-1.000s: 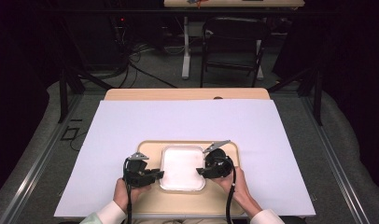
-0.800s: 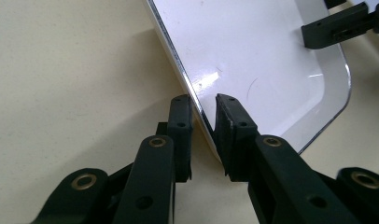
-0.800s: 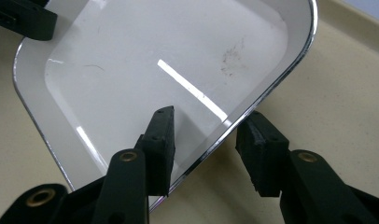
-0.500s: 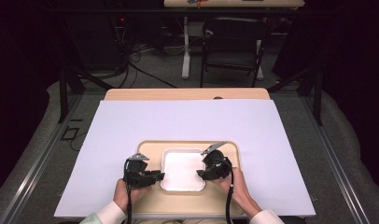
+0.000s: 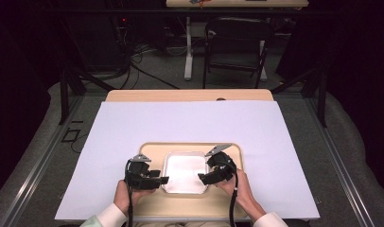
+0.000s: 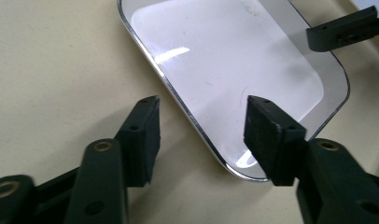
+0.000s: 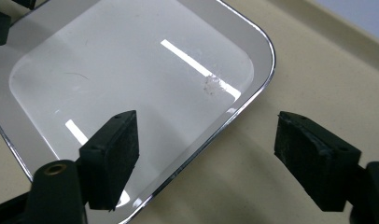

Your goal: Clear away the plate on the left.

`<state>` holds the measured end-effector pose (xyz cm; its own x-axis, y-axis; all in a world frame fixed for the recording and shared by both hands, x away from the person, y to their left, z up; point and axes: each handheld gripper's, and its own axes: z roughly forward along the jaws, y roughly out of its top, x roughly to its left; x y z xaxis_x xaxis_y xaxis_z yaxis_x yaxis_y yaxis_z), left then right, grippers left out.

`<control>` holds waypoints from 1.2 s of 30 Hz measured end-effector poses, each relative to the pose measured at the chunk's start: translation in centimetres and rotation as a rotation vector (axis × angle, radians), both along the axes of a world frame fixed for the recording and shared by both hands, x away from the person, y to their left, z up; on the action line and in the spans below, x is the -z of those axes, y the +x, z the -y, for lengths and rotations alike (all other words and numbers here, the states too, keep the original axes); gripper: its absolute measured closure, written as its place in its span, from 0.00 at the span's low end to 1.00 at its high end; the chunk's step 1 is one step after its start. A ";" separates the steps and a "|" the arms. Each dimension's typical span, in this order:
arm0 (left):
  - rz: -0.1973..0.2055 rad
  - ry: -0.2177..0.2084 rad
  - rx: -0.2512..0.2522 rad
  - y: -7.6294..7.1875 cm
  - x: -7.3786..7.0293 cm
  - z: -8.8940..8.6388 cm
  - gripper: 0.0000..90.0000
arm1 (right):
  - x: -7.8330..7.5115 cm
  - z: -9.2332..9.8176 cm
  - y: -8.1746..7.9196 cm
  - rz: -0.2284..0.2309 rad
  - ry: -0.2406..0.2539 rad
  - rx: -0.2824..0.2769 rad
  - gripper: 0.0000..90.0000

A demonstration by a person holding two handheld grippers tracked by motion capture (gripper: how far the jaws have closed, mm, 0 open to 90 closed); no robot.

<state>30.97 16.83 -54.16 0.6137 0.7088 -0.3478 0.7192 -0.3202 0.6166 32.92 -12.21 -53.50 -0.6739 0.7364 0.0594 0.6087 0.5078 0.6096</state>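
Centrally on a beige rectangular board (image 5: 152, 208), laid over a large white paper sheet (image 5: 190, 123), a shallow white metal tray with a chrome rim (image 5: 185, 171) is seen, holding nothing. Its side rims are straddled, untouched, by the left gripper (image 5: 162, 179) and right gripper (image 5: 203, 177), whose jaws have just been opening. Bare board lies all round.

A white sheet (image 5: 190, 127) covers the worktop (image 5: 190, 95). A beige board (image 5: 150, 201) lies on the sheet. A shiny tray (image 5: 185, 172) rests on the board.
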 end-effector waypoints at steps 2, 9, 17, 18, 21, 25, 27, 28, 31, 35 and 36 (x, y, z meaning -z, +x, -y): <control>0.013 0.002 0.010 0.0 -0.2 -0.1 0.42 | -0.3 0.1 -0.2 0.015 0.015 0.003 0.17; 0.122 0.039 0.023 -0.2 -1.9 -0.3 0.28 | -2.0 0.9 -0.8 0.111 0.070 -0.010 0.09; 0.212 0.031 0.007 -0.3 -4.1 -1.3 0.17 | -4.9 3.8 -1.8 0.224 0.134 0.037 0.00; 0.219 0.028 0.002 -0.4 -4.3 -1.6 0.16 | -5.1 4.1 -1.9 0.233 0.137 0.044 0.00; 0.253 0.056 -0.014 -0.5 -5.0 -2.4 0.12 | -6.0 5.4 -2.3 0.287 0.149 0.068 0.00; 0.295 0.069 -0.039 -0.8 -5.9 -3.6 0.09 | -6.9 7.2 -3.0 0.344 0.157 0.096 0.00; 0.320 0.055 -0.058 -1.1 -6.4 -4.4 0.07 | -7.2 8.3 -3.4 0.367 0.165 0.115 0.00; 0.339 0.046 -0.065 -1.2 -6.7 -5.0 0.06 | -7.4 8.8 -3.6 0.377 0.170 0.129 0.00; 0.390 0.012 -0.091 -1.7 -7.4 -6.7 0.03 | -8.0 10.1 -4.5 0.418 0.181 0.164 0.00; 0.452 -0.002 -0.121 -2.7 -8.2 -9.1 0.00 | -8.8 11.8 -5.9 0.479 0.181 0.189 0.00; 0.460 0.004 -0.131 -3.0 -8.3 -9.6 0.00 | -8.9 12.2 -6.2 0.497 0.187 0.197 0.00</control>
<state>27.97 26.44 -45.84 0.6089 0.7911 -0.0585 0.4067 -0.2480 0.8792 26.70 -24.40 -44.57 -0.5051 0.8585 -0.0883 0.2979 0.2695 0.9158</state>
